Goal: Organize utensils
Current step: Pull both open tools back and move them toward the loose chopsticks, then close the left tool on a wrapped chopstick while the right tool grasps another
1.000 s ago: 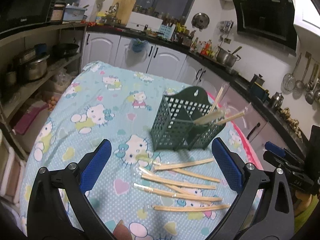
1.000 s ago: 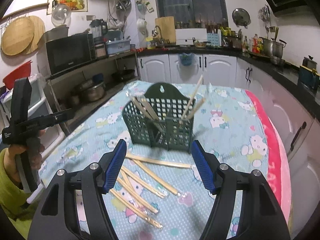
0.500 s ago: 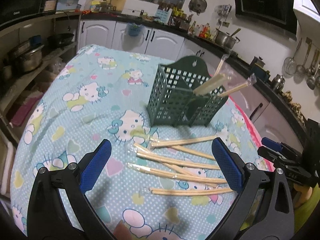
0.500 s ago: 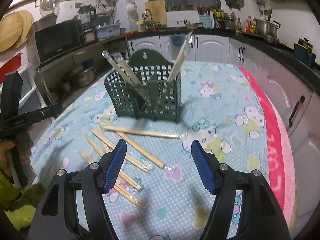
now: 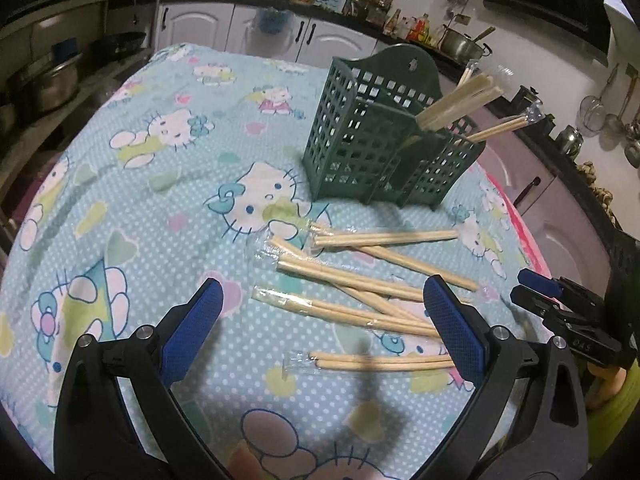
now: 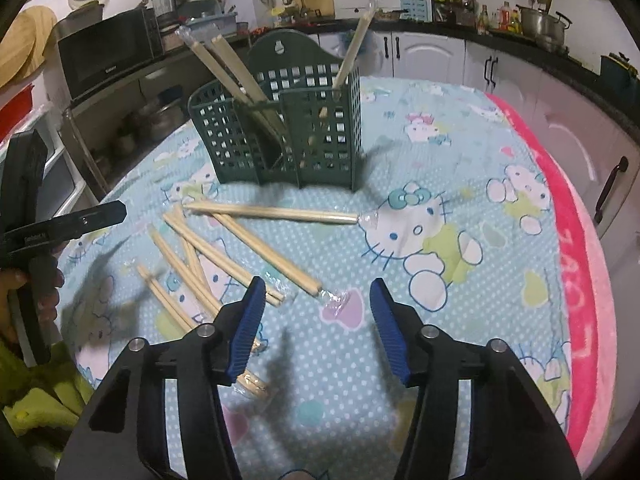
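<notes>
Tablecloth [image 6: 460,160] below, right tongs [image 6: 316,304] tilted down, closing empty

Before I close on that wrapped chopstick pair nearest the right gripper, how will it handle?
The wrapped chopstick pair looks stiff and light. Its clear film probably makes it slippery between the right gripper pads as the jaws close with nothing between them yet. Lying across others, it may shift them.

one green basket [image 5: 372,148] stands on the bench [image 5: 160,200]. six wrapped chopstick pairs [image 5: 360,280] lie loose on the cloth; three more pairs [image 6: 224,68] stick out of the basket. two tools are in view.
</notes>
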Demonstrator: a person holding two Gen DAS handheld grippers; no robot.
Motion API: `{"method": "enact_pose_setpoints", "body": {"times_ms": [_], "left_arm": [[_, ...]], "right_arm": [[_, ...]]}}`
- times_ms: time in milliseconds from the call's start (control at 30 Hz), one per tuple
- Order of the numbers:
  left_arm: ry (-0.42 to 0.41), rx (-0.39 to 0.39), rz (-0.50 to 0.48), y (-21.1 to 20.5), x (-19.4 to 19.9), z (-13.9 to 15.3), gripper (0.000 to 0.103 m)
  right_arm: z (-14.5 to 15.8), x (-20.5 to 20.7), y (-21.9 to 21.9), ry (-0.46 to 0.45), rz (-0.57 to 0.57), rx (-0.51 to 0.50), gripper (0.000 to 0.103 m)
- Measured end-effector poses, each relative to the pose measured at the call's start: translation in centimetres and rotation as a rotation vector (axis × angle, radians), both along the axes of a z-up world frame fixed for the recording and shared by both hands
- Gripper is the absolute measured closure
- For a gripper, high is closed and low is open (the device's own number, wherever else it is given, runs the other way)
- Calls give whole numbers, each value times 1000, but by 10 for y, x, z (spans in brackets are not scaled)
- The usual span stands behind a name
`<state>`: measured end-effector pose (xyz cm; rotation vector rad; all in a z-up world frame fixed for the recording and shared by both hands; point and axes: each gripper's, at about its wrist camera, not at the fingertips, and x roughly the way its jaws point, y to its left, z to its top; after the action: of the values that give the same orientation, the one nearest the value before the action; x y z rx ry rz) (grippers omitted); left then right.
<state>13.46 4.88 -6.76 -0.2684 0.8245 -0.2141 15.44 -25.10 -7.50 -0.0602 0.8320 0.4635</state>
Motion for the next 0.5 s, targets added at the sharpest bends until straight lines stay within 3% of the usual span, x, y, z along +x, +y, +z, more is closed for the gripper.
{"method": "enact_pose_setpoints", "body": {"times_ms": [233, 500], "left_arm": [[24, -17, 4, 7, 9, -13, 11], [80, -108, 25, 19, 31, -28, 36]], "right_arm": [[-16, 9, 3, 39, 16, -9, 62], [-33, 23, 7, 92, 31, 3, 68]]}}
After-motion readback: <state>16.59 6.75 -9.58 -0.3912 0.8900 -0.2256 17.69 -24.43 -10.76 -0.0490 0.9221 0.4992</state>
